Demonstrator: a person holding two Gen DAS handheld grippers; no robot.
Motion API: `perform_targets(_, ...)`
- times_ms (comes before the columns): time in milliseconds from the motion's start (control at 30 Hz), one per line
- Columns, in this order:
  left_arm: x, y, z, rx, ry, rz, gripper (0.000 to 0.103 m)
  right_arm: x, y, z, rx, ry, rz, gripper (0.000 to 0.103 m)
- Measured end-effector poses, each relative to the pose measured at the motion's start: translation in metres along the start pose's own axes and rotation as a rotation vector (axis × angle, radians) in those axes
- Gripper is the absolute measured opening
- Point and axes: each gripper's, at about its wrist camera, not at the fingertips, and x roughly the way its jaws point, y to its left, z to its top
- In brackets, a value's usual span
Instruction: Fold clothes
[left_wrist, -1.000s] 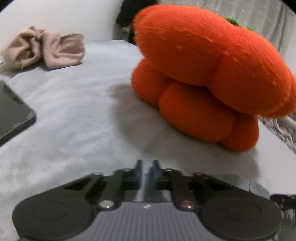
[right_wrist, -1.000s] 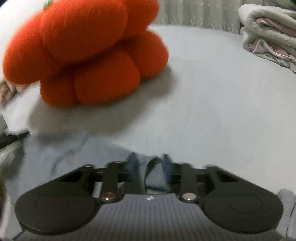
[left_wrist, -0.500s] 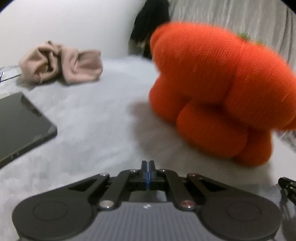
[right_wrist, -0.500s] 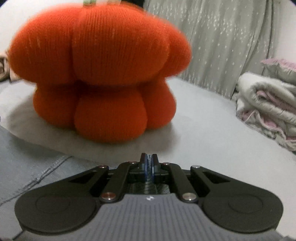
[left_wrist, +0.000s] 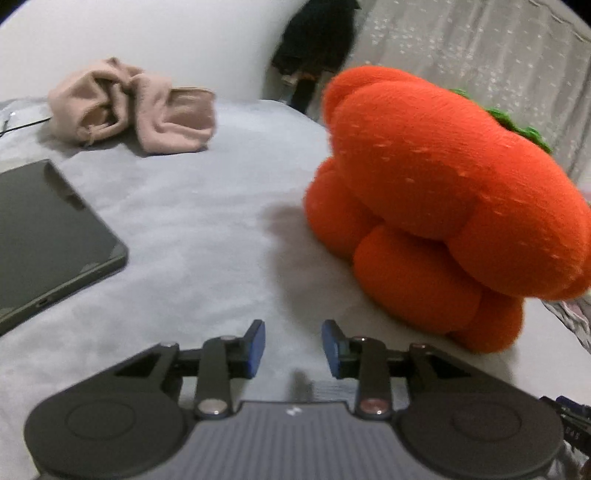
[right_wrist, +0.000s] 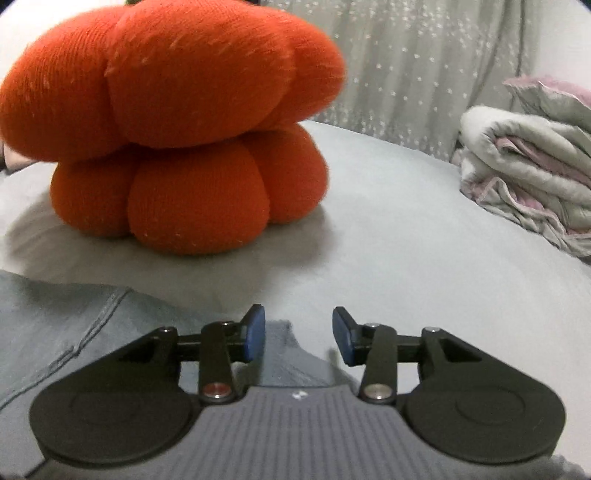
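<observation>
on the grey bed (left_wrist: 207, 206), left gripper (left_wrist: 292, 344) and right gripper (right_wrist: 298, 334) jaws apart (nothing held), grey garment (right_wrist: 66, 325) under right

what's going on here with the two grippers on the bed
A person is holding a gripper in each hand over a bed, partway through folding clothes. Both the left gripper and the right gripper are open and hold nothing. A grey-blue garment lies flat under the right gripper, its edge between the fingers. An orange plush pumpkin sits just ahead. A crumpled pink garment and a dark tablet lie to the left, and a folded blanket to the right.
</observation>
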Motion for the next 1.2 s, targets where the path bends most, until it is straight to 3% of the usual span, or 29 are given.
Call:
perform_targets(267,0.002,-0.034,-0.011,0.123,0.061,-0.197,0.049,-0.059,-0.05,-0.014,0.091,0.008,-0.047,0.044)
perform_targets(467,0.01,-0.06,-0.026,0.192,0.117,-0.292,0.052,-0.115,-0.1,-0.045,0.102,0.054,-0.171,0.045)
perform_targets(667,0.013,-0.083,-0.033,0.254,0.179,-0.33,0.052,-0.158,-0.16,-0.095,0.304,0.084,-0.282,0.047)
perform_targets(767,0.005,-0.1,-0.04,0.28,0.224,-0.371,0.053,-0.165,-0.177,-0.115,0.336,0.11,-0.336,0.047)
perform_targets(833,-0.003,-0.116,-0.044,0.323,0.241,-0.396,0.055,-0.163,-0.189,-0.123,0.341,0.139,-0.325,0.047)
perform_targets(967,-0.012,-0.163,-0.047,0.415,0.273,-0.443,0.059,-0.154,-0.219,-0.138,0.47,0.152,-0.282,0.047)
perform_targets(1200,-0.023,-0.27,-0.082,0.63,0.273,-0.516,0.065,-0.178,-0.248,-0.151,0.651,0.049,-0.251,0.047)
